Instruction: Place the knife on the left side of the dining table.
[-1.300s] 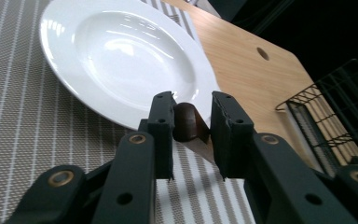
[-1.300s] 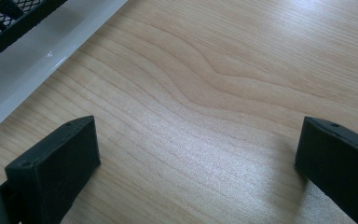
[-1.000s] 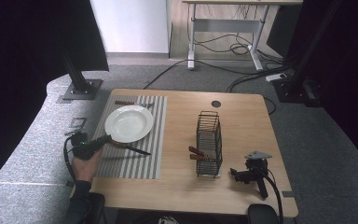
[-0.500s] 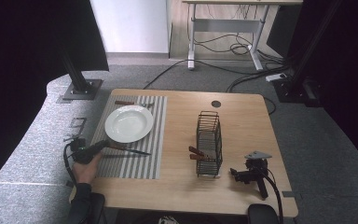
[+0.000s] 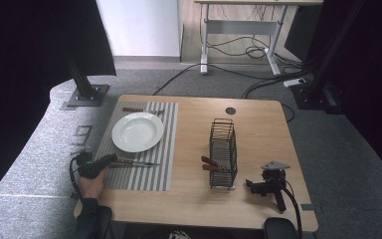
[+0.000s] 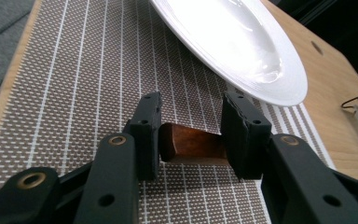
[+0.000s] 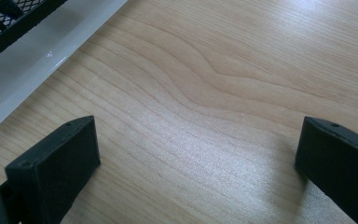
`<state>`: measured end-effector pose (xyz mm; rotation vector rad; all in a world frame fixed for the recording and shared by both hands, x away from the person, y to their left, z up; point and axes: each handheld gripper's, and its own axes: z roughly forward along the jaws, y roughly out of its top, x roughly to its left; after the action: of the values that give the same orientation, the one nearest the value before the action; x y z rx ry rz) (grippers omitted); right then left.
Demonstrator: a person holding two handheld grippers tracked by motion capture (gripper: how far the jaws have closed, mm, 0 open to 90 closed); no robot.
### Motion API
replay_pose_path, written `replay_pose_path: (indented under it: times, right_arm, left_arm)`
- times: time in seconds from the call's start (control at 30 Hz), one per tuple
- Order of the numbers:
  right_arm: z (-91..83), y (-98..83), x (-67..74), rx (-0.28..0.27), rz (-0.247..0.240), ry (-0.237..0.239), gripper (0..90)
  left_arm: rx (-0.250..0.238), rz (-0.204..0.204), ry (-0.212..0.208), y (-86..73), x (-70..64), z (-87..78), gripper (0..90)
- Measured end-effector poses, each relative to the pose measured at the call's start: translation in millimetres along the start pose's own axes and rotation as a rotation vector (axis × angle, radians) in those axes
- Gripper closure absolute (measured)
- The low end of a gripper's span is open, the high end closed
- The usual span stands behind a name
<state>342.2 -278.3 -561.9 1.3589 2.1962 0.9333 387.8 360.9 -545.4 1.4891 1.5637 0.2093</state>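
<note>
Your left tongs (image 6: 191, 126) sit low over the grey striped woven placemat (image 5: 144, 172), jaws partly parted around the brown wooden handle of a table knife (image 6: 193, 147). A sliver of gap shows on each side of the handle, so whether they grip it or have let go, you cannot tell. The knife (image 5: 135, 163) lies flat on the placemat just in front of the round white ceramic plate (image 5: 137, 131), near but apart from it. Its long axis runs across the table, handle toward your left hand (image 5: 92, 185), blade tip toward the black wire cutlery basket (image 5: 223, 151). This looks like a place setting at the moment of laying the knife; the next move likely calls for opening fully and backing straight off. Your right tongs (image 7: 196, 163) rest wide open on the bare light wooden table (image 5: 258, 129), holding nothing.
</note>
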Motion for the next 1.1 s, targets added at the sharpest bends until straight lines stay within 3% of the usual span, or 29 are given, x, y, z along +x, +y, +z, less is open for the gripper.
replay_pose_path:
  times: [0.2, 0.37, 0.57, 0.7, 0.77, 0.9, 1.03, 1.1]
  right_arm:
    - [0.0, 0.0, 0.0, 0.000, 0.000, 0.000, 0.0]
    - [0.0, 0.0, 0.0, 0.000, 0.000, 0.000, 0.0]
    - [0.0, 0.0, 0.1, 0.000, 0.000, 0.000, 0.0]
    - [0.0, 0.1, 0.1, 0.000, 0.000, 0.000, 0.0]
    - [0.0, 0.1, 0.1, 0.000, 0.000, 0.000, 0.0]
    - [0.0, 0.1, 0.1, 0.000, 0.000, 0.000, 0.0]
    - [0.0, 0.1, 0.1, 0.001, 0.000, 0.000, 0.0]
    - [0.0, 0.1, 0.1, 0.001, 0.000, 0.000, 0.0]
  left_arm:
    - [0.033, 0.058, 0.072, 1.1, -3.1, 4.9, 58.8]
    - [0.053, 0.090, 0.112, 1.1, -4.6, 7.4, 59.0]
    - [0.066, 0.157, 0.163, 1.8, -8.4, 9.5, 62.7]
    - [0.073, 0.196, 0.189, 1.7, -11.4, 10.5, 60.4]
    - [0.071, 0.228, 0.221, 1.5, -14.1, 11.7, 56.3]
    - [0.072, 0.261, 0.232, 1.4, -16.6, 13.1, 46.6]
    - [0.034, 0.308, 0.211, 1.6, -19.4, 10.1, 27.5]
    - [0.037, 0.337, 0.185, 0.6, -21.1, 6.4, 19.3]
